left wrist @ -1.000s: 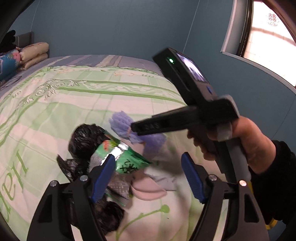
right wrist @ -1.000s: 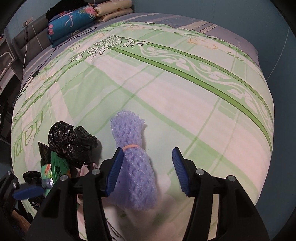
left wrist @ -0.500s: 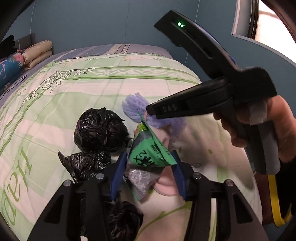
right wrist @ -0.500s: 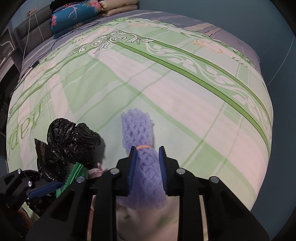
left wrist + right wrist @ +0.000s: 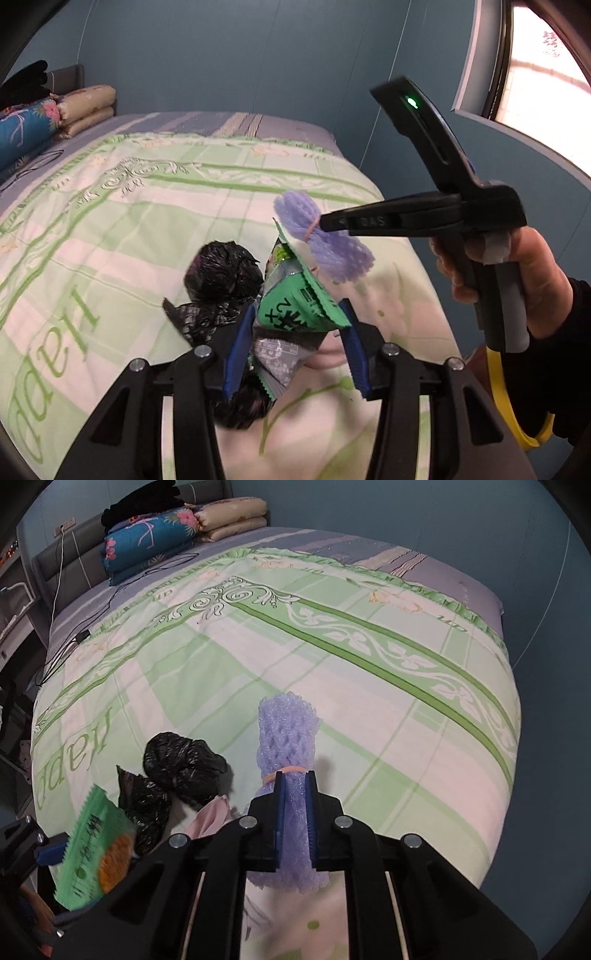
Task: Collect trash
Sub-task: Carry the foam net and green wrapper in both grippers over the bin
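Observation:
My left gripper [image 5: 295,347] is shut on a green snack wrapper [image 5: 295,306] and holds it above the bed; the wrapper also shows in the right wrist view [image 5: 92,856]. My right gripper [image 5: 294,812] is shut on a purple foam net [image 5: 288,738] bound with a rubber band, lifted off the quilt; the net also shows in the left wrist view [image 5: 325,240]. Crumpled black plastic bags [image 5: 221,273] lie on the quilt just beyond the left gripper, and show in the right wrist view [image 5: 181,760] too. A pink scrap [image 5: 210,816] lies beside them.
The bed has a green and white quilt [image 5: 332,646]. Folded blankets and pillows [image 5: 166,539] are stacked at the headboard. A black cable [image 5: 110,602] runs along the bed's left edge. Blue walls and a window [image 5: 535,62] stand on the right.
Both grippers closed, the left on the green wrapper and the right on the purple foam net. Both then rose from the quilt with their items.

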The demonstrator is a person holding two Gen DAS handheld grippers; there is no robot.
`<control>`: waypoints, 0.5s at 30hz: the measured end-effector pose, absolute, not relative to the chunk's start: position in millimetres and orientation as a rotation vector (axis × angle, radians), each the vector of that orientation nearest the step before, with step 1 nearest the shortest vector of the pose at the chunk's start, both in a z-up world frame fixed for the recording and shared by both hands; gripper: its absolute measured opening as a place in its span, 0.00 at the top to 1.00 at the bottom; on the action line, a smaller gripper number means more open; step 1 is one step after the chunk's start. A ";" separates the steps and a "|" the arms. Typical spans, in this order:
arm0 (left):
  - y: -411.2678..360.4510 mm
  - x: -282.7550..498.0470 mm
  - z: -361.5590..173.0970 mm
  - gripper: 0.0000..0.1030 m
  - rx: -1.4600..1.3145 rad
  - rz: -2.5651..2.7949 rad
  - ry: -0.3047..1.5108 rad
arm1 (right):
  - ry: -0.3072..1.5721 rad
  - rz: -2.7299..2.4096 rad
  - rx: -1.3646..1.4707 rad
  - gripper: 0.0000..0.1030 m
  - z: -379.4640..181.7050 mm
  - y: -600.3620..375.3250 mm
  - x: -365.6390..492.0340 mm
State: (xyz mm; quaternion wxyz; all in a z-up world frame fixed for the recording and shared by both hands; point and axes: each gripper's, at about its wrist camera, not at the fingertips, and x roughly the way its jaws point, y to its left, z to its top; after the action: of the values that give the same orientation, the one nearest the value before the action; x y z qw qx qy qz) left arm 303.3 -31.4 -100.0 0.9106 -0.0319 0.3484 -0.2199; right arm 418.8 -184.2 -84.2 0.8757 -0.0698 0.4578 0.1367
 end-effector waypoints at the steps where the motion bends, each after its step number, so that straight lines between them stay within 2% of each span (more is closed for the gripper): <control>1: -28.6 298.8 -96.6 0.58 -0.069 -0.453 0.713 | 0.949 0.287 -0.142 0.91 -80.1 -185.3 412.7; 15: 26.7 236.3 -60.3 0.58 -0.103 -0.348 0.630 | 0.841 0.317 -0.036 0.91 -20.1 -217.8 299.3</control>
State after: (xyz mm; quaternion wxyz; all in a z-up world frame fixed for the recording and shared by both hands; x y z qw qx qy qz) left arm 236.3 26.7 -60.3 0.9346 -0.0505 0.3082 -0.1700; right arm 299.3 -217.8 -20.1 0.9006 -0.0173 0.4065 0.1532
